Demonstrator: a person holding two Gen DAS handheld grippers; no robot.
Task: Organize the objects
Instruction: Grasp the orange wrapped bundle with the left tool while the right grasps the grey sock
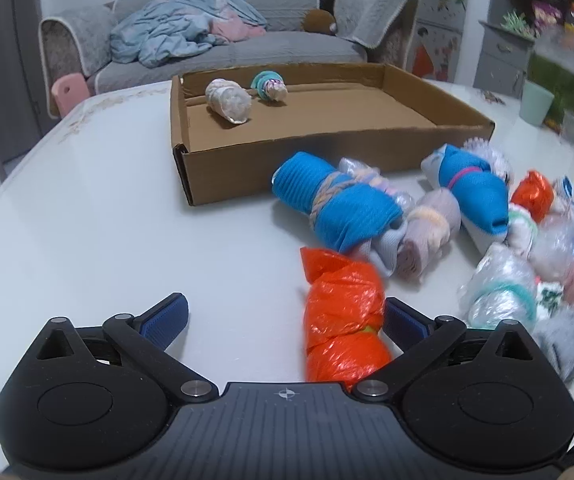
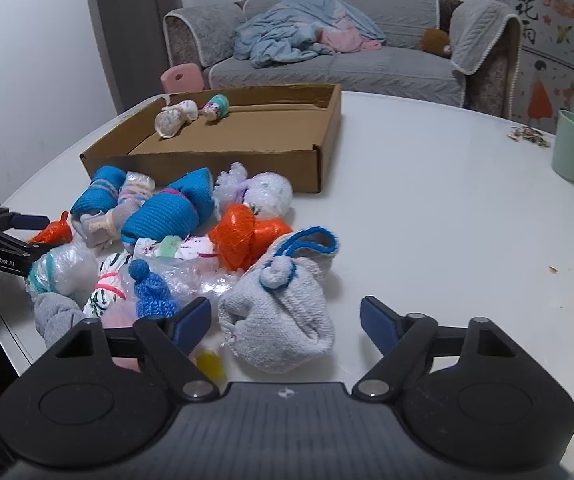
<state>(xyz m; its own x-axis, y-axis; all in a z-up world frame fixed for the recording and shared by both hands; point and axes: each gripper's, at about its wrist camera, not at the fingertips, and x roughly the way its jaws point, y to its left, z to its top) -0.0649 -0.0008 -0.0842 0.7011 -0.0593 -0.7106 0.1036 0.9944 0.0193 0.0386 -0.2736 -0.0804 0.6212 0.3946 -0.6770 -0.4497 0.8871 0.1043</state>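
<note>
Left wrist view: left gripper (image 1: 285,322) at bottom centre, jaws spread wide around an orange plastic bundle (image 1: 343,320) that sits off-centre, touching or nearly touching the right-hand pad (image 1: 405,318), well apart from the left-hand one. Cardboard tray (image 1: 287,160) above centre on the white table (image 1: 87,220), two small wrapped bundles (image 1: 229,102) in its far left corner. Heap of blue, grey and clear-wrapped bundles at centre right.

Best handled by shifting rightward to centre the orange bundle before closing, gripping its thicker middle rather than loose plastic.

Near end of the orange bundle hidden under the gripper body; right edge of the heap blurred.

Right wrist view: right gripper (image 2: 285,320) at bottom, jaws apart around a grey knitted bundle (image 2: 277,320), no pad clearly pressing. Tray upper left. Worth closing squarely on the knit body, not the blue-edged loop. Small yellow item beneath the left-hand finger mostly hidden, unidentifiable.
</note>
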